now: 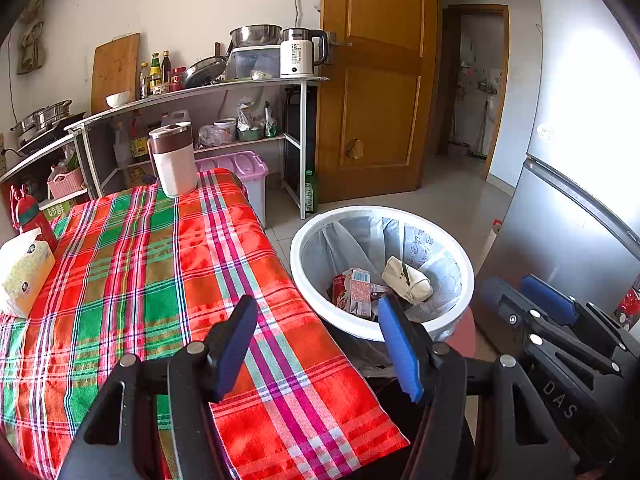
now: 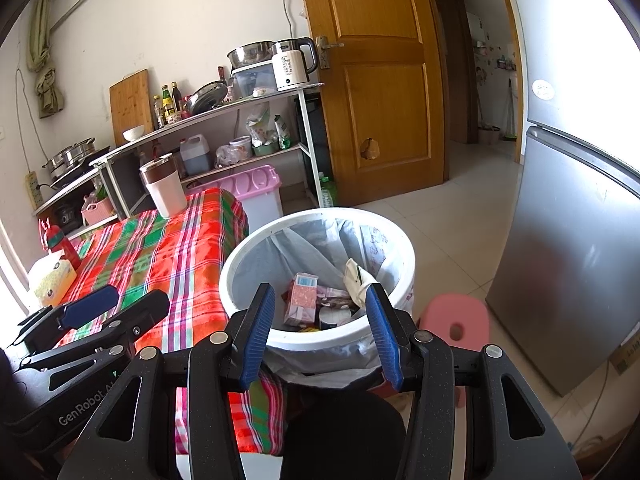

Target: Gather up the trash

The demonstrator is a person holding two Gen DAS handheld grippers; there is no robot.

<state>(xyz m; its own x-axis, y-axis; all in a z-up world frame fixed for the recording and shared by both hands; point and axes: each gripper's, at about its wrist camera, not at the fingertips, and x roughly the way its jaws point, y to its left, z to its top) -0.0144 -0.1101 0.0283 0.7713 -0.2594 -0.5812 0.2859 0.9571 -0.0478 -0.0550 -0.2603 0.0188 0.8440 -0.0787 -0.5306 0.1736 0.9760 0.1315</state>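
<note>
the left claw (image 1: pixel 318 346) hangs released over the near corner of the table with the red, green and pink plaid cloth (image 1: pixel 160 264), its blue pads spread apart with nothing between them. the right claw (image 2: pixel 320 334) is likewise spread wide and empty, held just short of the near rim of the round white plastic bin lined with a pale grey bag (image 2: pixel 248 256), so its camera looks straight down into the liner. seen from the left claw, the same bin (image 1: pixel 298 256) sits ahead and to the right, tight against the table edge, probably so that rubbish can be dropped or swept off the cloth with little travel.

the trash is in the bin: a pink and red drink carton (image 2: pixel 302 298) leans upright ahead of the right claw, a crumpled cream paper wrapper (image 2: pixel 356 282) lies ahead and to the right against the liner, and darker scraps lie under them, too jumbled to name. the cloth near the claws looks bare of litter. what stays on the table sits far ahead and left of the left claw and reads as household goods: a white jug with a brown band and steel lid (image 1: pixel 173 160), a white and yellow tissue pack (image 1: pixel 24 272) and a red bottle (image 1: pixel 30 218).

both claws free above a filled bin suggests collecting is largely finished. a pink plastic stool (image 2: pixel 456 322) stands on the floor to the right of the right claw.
</note>
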